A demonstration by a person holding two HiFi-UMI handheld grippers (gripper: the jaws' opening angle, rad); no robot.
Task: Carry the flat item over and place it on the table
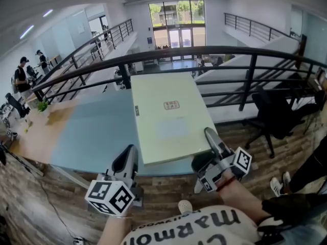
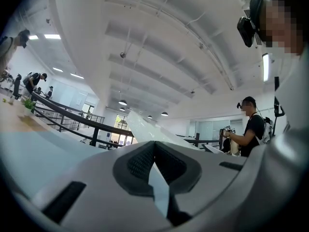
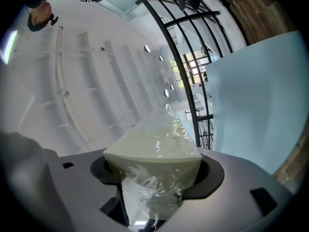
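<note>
Flat pale-green board (image 1: 168, 121), wrapped in clear film, lies lengthwise over a light blue table (image 1: 87, 137). Its far end is toward the black railing (image 1: 204, 51). Its near edge is past the table's front. Cannot tell if it rests on the tabletop.

Left gripper (image 1: 131, 156) at the near left corner: jaws almost together, clamped on a thin pale edge of the board.

Right gripper (image 1: 211, 137) at the near right corner: jaws well apart, pads pressed on the thick film-covered corner.

Small label (image 1: 171, 105) mid-board, reddish print, too small to read. Small dark tag (image 1: 136, 110) on the left edge, unreadable. Shirt (image 1: 194, 228) has dark lettering, upside down, only partly in view.
</note>
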